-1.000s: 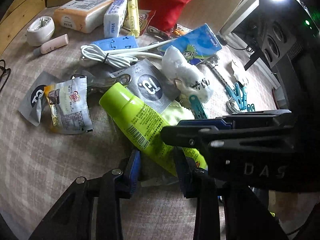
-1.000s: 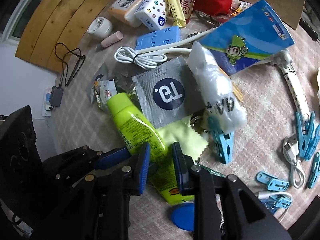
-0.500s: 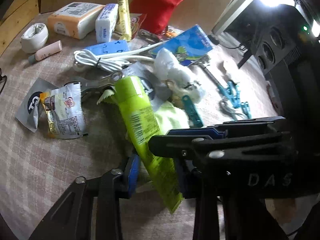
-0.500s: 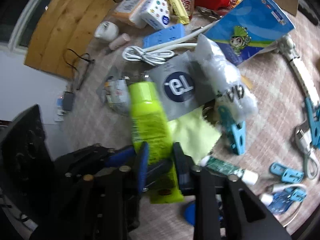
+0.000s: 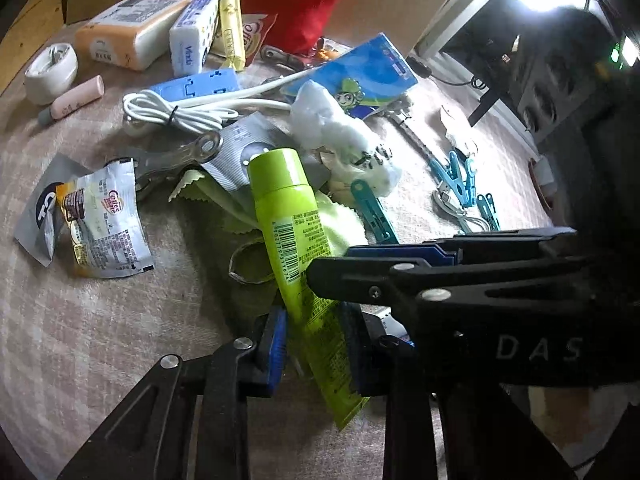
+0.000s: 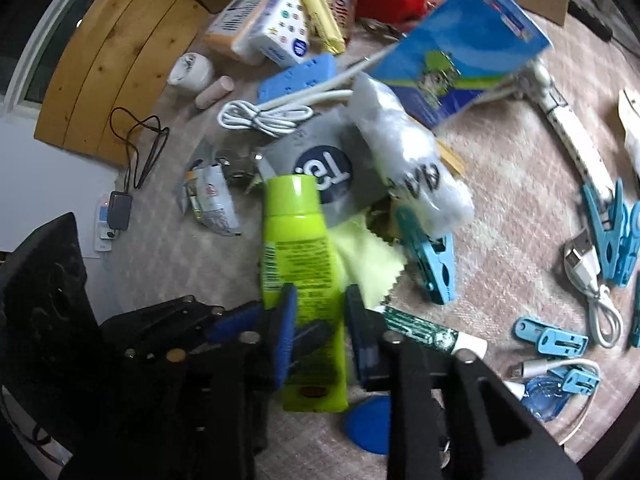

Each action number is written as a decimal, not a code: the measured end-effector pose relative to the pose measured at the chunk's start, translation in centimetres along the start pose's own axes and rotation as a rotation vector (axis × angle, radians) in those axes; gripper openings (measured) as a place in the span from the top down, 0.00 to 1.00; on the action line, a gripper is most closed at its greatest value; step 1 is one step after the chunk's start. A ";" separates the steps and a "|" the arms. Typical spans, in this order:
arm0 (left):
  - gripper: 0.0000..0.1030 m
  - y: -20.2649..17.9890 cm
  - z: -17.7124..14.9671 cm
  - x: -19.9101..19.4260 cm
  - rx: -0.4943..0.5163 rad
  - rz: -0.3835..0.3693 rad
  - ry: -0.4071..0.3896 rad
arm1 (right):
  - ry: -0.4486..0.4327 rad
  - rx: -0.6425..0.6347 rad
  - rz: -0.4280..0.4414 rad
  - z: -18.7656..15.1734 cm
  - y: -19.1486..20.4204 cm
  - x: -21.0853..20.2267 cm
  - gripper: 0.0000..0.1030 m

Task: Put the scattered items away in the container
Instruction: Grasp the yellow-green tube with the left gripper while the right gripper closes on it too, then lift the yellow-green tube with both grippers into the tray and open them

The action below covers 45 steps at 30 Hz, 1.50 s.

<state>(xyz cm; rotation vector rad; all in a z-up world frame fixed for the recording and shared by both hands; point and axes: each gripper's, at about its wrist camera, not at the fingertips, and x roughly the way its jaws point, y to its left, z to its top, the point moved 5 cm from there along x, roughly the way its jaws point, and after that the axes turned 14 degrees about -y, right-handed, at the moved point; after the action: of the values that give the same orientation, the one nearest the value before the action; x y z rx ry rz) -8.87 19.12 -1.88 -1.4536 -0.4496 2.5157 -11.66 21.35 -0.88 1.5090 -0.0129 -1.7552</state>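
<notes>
Both pairs of tongs bracketed one object: a lime-green squeezable plastic tube with a flip cap (image 5: pixel 294 216), lifted at a slant above the clutter on the pale checked cloth (image 5: pixel 80 340). The tube's long axis ran straight away from the tongs, cap at the far end and crimped tail nearest, hanging just past the fingers. The left gripper (image 5: pixel 314 344) had its blue pads pressed on the tube's lower body from either side, clamped and bearing it. The right gripper (image 6: pixel 320 328) straddled the same lower section; its jaws were opening, the tube still between them, with a visible gap on the far-side pad, so I judge its hold released or nearly so. The left hand was therefore the one placed to carry. A thin yellow-green cloth (image 6: pixel 372 256) lay directly beyond and beneath the tube, and a grey foil sachet (image 6: pixel 328 160) lay past the cap. No container could be identified with certainty in either view.
</notes>
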 end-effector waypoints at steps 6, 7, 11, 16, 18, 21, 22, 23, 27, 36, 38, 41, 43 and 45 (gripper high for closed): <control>0.68 0.2 -0.1 0.6 0.002 -0.006 0.001 | 0.000 0.035 0.037 -0.1 0.3 0.7 0.70; 0.68 0.2 0.0 0.5 -0.001 -0.010 0.003 | -0.001 0.028 0.033 -0.1 0.5 0.7 0.70; 0.68 0.2 0.1 0.4 0.011 -0.005 -0.001 | -0.004 0.046 0.039 0.0 0.7 0.5 0.70; 0.69 -0.4 0.4 -0.8 0.011 -0.030 -0.022 | -0.020 0.043 0.054 -0.3 1.1 -1.0 0.70; 0.70 -1.0 0.6 -1.4 0.017 -0.040 -0.033 | -0.032 0.048 0.063 -0.3 1.2 -2.0 0.70; 0.70 -2.7 0.9 -2.4 0.042 -0.057 -0.050 | -0.061 0.062 0.068 -0.4 1.2 -3.8 0.70; 0.70 -3.5 0.9 -2.7 0.057 -0.067 -0.053 | -0.073 0.061 0.064 -0.6 1.1 -4.7 0.70; 0.70 -4.3 1.0 -2.9 0.071 -0.076 -0.054 | -0.085 0.062 0.058 -0.7 0.9 -5.5 0.70; 0.70 -7.9 0.9 -3.2 0.129 -0.118 -0.056 | -0.140 0.088 0.027 -1.6 -0.8 -9.2 0.70; 0.71 -20.5 -2.1 -2.2 0.315 -0.293 0.003 | -0.286 0.249 -0.081 -7.3 -8.9 -19.5 0.70; 0.71 -23.9 -3.6 -1.6 0.364 -0.338 0.029 | -0.308 0.292 -0.106 -9.1 -10.8 -21.5 0.70; 0.71 -27.9 -5.6 -1.4 0.425 -0.394 0.064 | -0.352 0.370 -0.159 -12.7 -14.4 -25.2 0.70; 0.71 -30.8 -7.2 -1.3 0.470 -0.432 0.089 | -0.374 0.413 -0.188 -14.9 -16.2 -27.2 0.70; 0.70 -33.5 -8.7 -1.2 0.515 -0.465 0.110 | -0.395 0.454 -0.213 -16.9 -17.8 -29.1 0.70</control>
<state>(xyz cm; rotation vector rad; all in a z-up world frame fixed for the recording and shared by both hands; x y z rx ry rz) 0.02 51.38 6.94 -1.1217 -0.0867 1.9756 -8.44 57.83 9.60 1.4794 -0.4967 -2.3129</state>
